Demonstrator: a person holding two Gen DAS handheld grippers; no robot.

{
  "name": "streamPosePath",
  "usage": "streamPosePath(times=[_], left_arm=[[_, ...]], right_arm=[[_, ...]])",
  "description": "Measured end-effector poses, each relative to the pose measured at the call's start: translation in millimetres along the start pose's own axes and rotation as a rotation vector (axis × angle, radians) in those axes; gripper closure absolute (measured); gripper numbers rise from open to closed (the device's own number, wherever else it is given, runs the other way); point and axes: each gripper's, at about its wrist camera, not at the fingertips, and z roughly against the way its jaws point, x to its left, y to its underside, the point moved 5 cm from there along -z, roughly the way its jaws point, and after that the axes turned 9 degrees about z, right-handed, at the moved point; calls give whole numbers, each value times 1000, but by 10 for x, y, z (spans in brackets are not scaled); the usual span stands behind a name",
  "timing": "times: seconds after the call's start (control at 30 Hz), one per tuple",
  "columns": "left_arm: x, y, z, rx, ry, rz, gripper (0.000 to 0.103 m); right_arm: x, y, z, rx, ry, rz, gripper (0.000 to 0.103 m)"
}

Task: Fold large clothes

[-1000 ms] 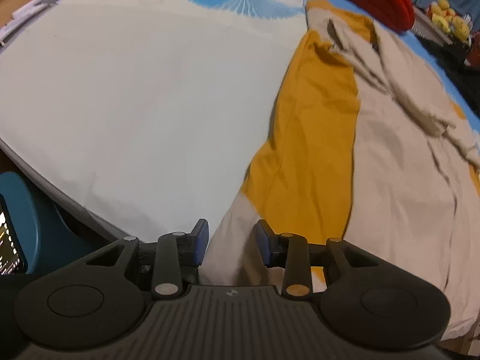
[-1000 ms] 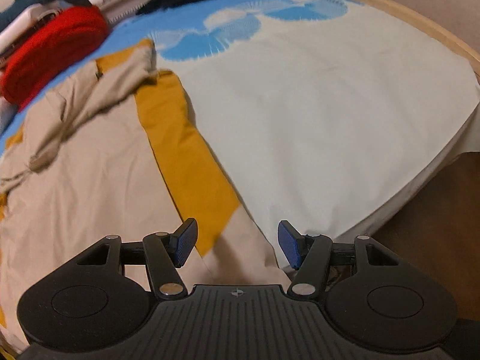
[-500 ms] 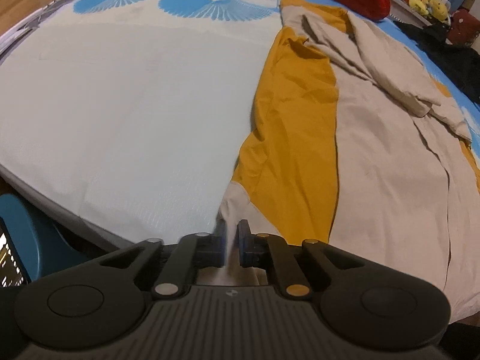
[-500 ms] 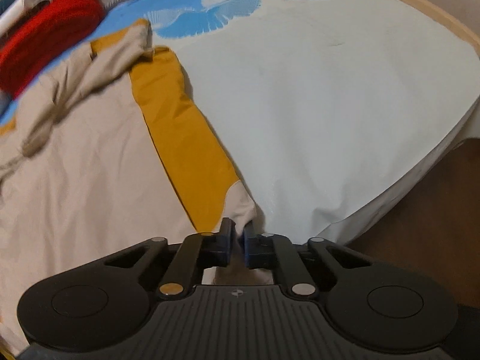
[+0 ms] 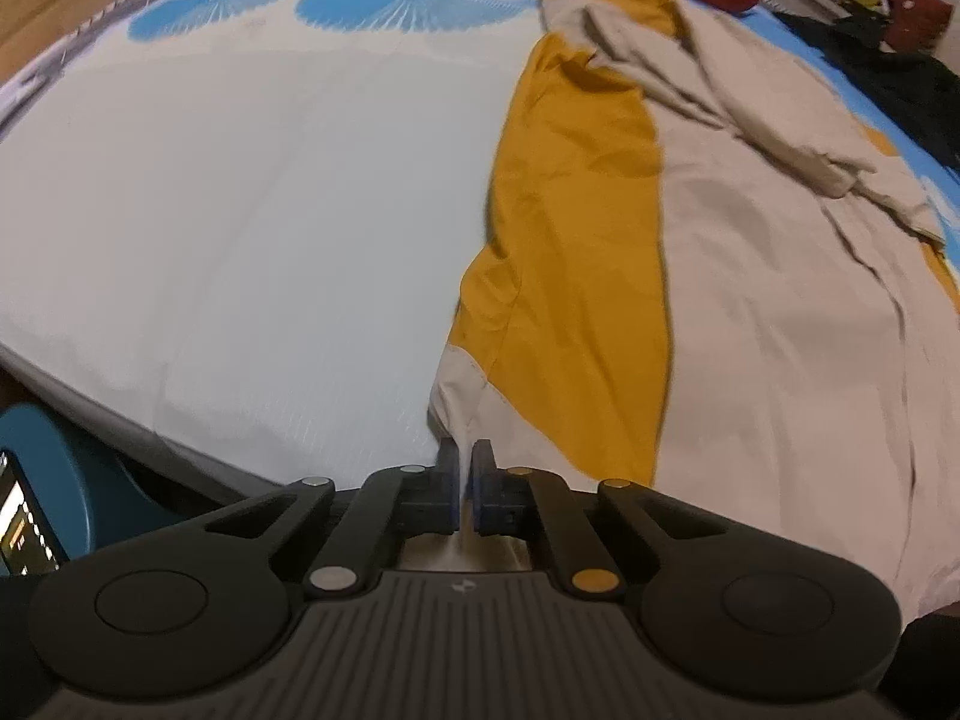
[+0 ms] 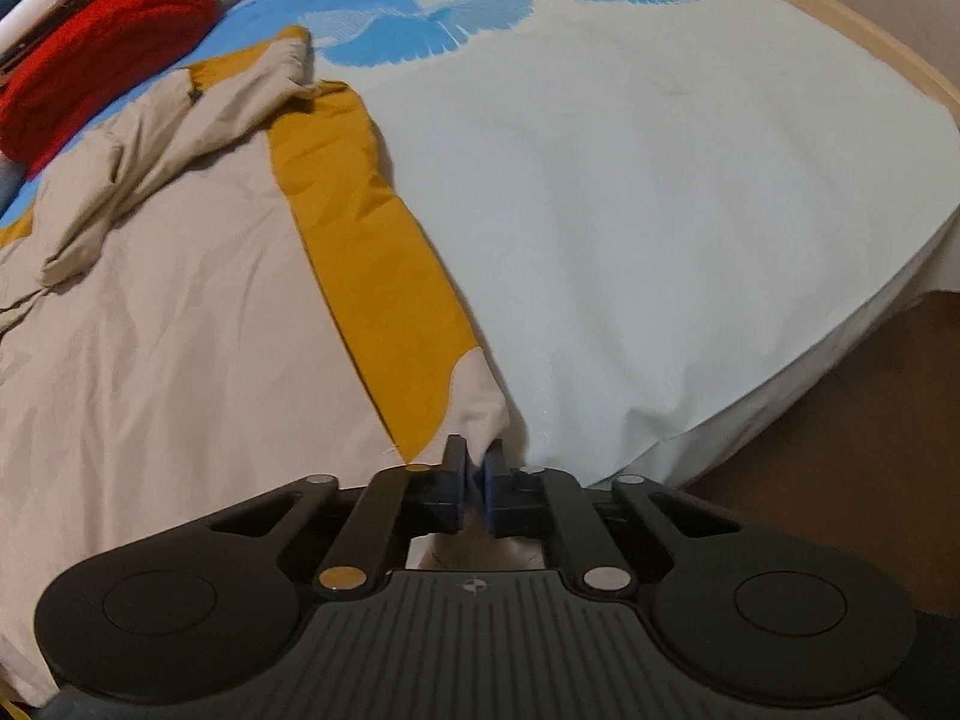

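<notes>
The left gripper (image 5: pixel 462 468) is clamped on a beige hem corner of the jacket (image 5: pixel 750 312), its blue pads (image 5: pixel 485 480) pinching a thin ridge of fabric with almost no gap between them. The right gripper (image 6: pixel 474 468) is likewise clenched on the opposite beige hem corner of the jacket (image 6: pixel 180 312), cloth bunched between its pads (image 6: pixel 495 477).

Taking the bedsheet (image 5: pixel 252 228) as landmark: the jacket lies flat on it, its hem at the near edge of the sheet (image 6: pixel 660 240), where both grippers sit, and its collar end at the far side, toward the sheet's blue fan print. So the long axis runs straight away from both grippers. An ochre panel (image 5: pixel 576 252) borders each gripped side, and a beige sleeve (image 5: pixel 750 114) lies folded across the upper body. A red knit item (image 6: pixel 102 42) sits beyond the collar, at the far edge of the sheet.

Each hand holds its own corner, neither nearer the collar. The coming fold likely carries the hem up along that axis toward the collar.
</notes>
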Motion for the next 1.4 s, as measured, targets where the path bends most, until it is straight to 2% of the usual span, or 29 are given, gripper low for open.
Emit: streamPosePath(times=[0.13, 0.23, 0.37, 0.6, 0.7, 0.8, 0.9, 1.03, 1.13, 1.27, 1.3, 1.33, 1.37, 1.4], left_arm=[[-74, -40, 246, -54, 55, -22, 101], [-144, -121, 545, -96, 129, -36, 102], [-173, -279, 1050, -155, 235, -47, 102], [-112, -450, 1948, -179, 420, -54, 102], [43, -428, 2302, -183, 501, -12, 102], [235, -445, 2499, -195, 556, 58, 102], [309, -528, 2400, -193, 563, 112, 102], [314, -864, 1802, -157, 527, 169, 102], [177, -1252, 1215, -127, 515, 234, 102], [50, -1753, 501, -80, 499, 355, 99], [32, -1838, 415, -81, 504, 378, 94], [13, -1910, 346, -89, 518, 392, 80], [12, -1958, 289, -109, 526, 405, 73], [19, -1972, 242, -126, 523, 417, 63]], right_arm=[[85, -52, 193, -48, -18, 40, 101], [134, -141, 379, -86, -54, 47, 102], [149, -324, 770, -166, -143, 41, 102], [23, -564, 1693, -315, -335, 20, 103], [-69, -518, 2137, -374, -384, 49, 103], [-221, -403, 2473, -415, -428, 16, 103], [-396, -346, 2568, -432, -443, -47, 103], [-489, -487, 2225, -403, -418, -106, 103], [-372, -762, 1807, -375, -426, -126, 103], [-152, -1417, 1143, -345, -387, -111, 101], [-112, -1532, 1029, -342, -352, -112, 98], [-84, -1672, 901, -340, -304, -126, 98], [-46, -1756, 824, -346, -271, -135, 90], [1, -1823, 773, -372, -238, -117, 89]])
